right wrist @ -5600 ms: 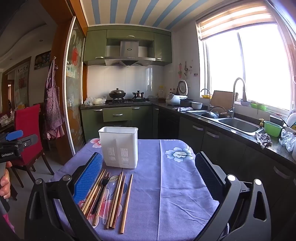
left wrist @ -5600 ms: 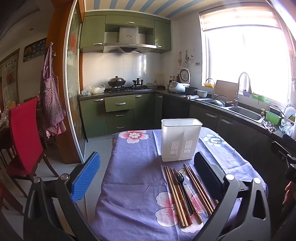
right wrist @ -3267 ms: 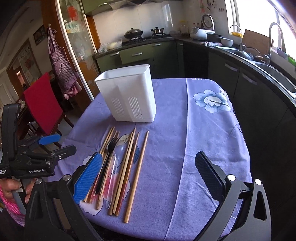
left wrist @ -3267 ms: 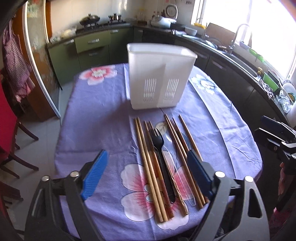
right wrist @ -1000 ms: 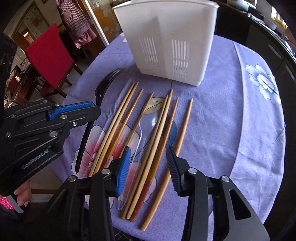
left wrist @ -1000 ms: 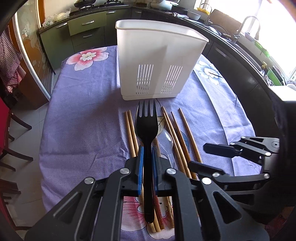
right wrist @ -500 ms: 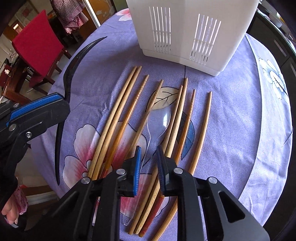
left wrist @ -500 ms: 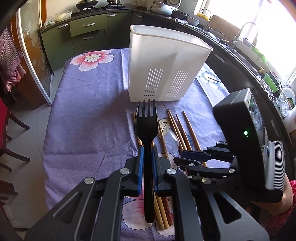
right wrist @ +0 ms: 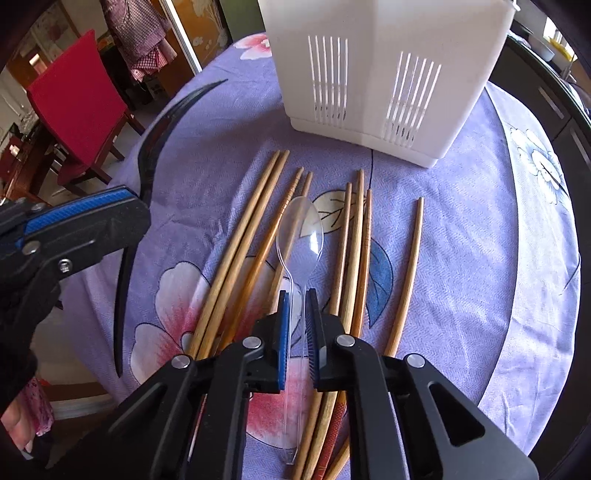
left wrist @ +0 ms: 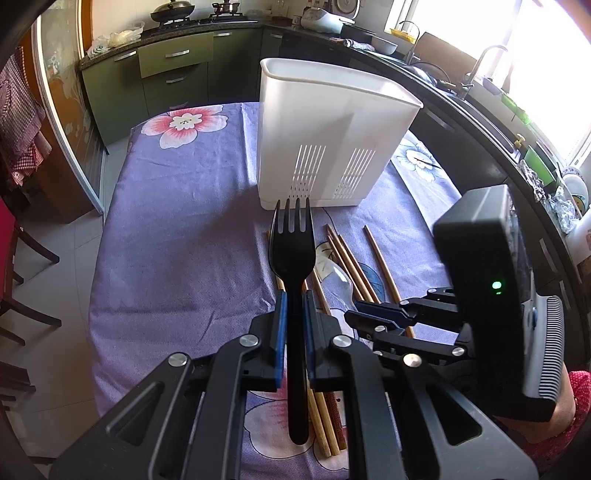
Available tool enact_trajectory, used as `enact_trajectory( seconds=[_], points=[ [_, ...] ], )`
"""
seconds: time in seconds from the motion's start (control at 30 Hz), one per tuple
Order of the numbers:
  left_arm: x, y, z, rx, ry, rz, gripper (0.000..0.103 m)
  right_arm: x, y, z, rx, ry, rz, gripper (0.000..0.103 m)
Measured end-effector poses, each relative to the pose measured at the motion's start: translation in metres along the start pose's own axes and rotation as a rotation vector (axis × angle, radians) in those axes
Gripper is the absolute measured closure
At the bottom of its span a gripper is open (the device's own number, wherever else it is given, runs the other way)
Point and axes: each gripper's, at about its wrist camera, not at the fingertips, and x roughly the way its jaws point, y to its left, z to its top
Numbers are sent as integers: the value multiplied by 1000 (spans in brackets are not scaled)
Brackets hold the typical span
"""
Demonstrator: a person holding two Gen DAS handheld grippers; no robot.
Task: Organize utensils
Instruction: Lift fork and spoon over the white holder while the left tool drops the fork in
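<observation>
Holding the black fork (left wrist: 292, 258) clenched in our left gripper (left wrist: 292, 334), prongs aimed at the white holder (left wrist: 332, 144) so it can drop in. Right gripper (right wrist: 298, 332) jaws pinch the clear spoon (right wrist: 301, 236), lifting it off the chopsticks (right wrist: 236, 243) lying on the surface (left wrist: 177, 229).

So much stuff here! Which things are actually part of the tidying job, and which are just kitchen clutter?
Part of the job:
black fork, held by the left gripper
clear spoon, held by the right gripper
chopsticks
white holder

Just lying about:
red chair
rice cooker
wok
</observation>
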Motion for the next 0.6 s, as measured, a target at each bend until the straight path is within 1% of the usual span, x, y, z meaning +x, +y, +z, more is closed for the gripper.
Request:
enact_trajectory(
  seconds=[0.2, 0.37, 0.47, 0.6],
  points=[
    [-23, -2, 18, 2, -67, -13, 94, -48, -10, 1, 42, -157, 82, 94],
    [-48, -12, 51, 12, -151, -38, 94, -98, -16, 12, 53, -321, 123, 94],
    [-67, -17, 77, 13, -229, -64, 94, -134, -26, 22, 63, -444, 142, 94],
    [-87, -21, 113, 7, -381, -70, 94, -172, -46, 45, 87, -600, 151, 94]
  ],
)
